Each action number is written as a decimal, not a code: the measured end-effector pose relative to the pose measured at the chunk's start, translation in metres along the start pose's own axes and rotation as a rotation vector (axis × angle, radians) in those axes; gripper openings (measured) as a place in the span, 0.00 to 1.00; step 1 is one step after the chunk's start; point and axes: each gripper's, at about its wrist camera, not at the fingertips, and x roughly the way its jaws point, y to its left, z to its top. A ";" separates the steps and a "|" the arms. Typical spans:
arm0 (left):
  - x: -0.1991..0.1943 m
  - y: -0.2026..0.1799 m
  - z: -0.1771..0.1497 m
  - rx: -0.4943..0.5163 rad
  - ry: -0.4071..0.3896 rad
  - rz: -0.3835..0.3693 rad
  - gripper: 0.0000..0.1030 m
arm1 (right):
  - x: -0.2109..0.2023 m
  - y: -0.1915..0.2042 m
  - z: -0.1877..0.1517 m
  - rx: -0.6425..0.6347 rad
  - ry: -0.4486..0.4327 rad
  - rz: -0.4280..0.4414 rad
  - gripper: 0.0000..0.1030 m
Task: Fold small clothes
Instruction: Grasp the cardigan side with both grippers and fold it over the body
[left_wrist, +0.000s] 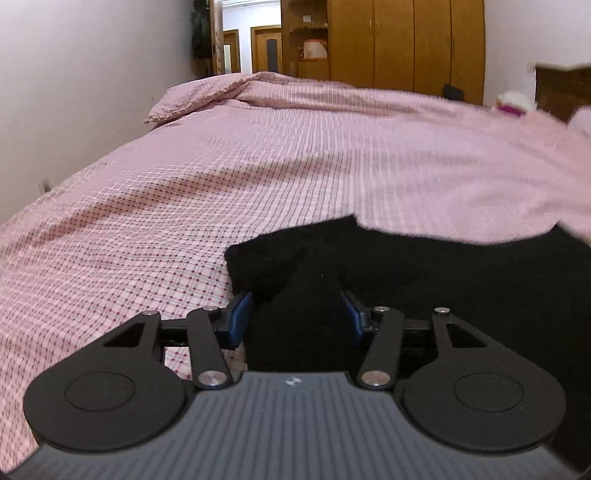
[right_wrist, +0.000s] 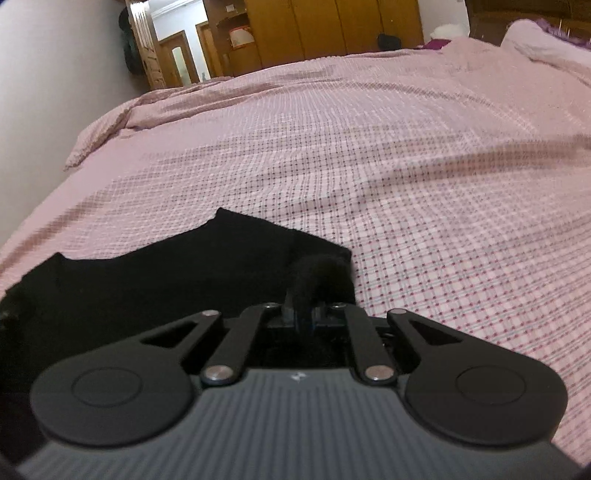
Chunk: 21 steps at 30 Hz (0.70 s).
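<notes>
Because the left gripper (left_wrist: 297, 314) sits low at the bottom centre of its view, its blue pads (left_wrist: 242, 317) stand apart astride the black garment (left_wrist: 406, 280), though blur hides whether they touch it. Across on the right wrist view, the right gripper (right_wrist: 301, 314) pinches a raised bunch of that garment at lower centre, ready for lifting off the pink checked bedspread (right_wrist: 406, 166).

The right gripper (right_wrist: 302, 314) was clamped on a bunched fold of the black garment (right_wrist: 166, 266), which lay spread to the left on the pink checked bedcover (right_wrist: 424, 192). A wooden wardrobe (right_wrist: 332, 26) stood far behind.
</notes>
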 end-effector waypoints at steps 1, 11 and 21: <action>-0.010 0.002 0.001 -0.014 -0.017 -0.020 0.56 | -0.002 -0.001 0.001 -0.009 -0.007 -0.008 0.09; -0.076 -0.005 0.027 0.004 -0.149 -0.157 0.39 | -0.053 0.023 0.011 -0.096 -0.147 -0.071 0.10; 0.018 0.002 0.002 -0.024 0.042 -0.013 0.39 | -0.011 0.029 -0.012 -0.082 0.030 0.027 0.05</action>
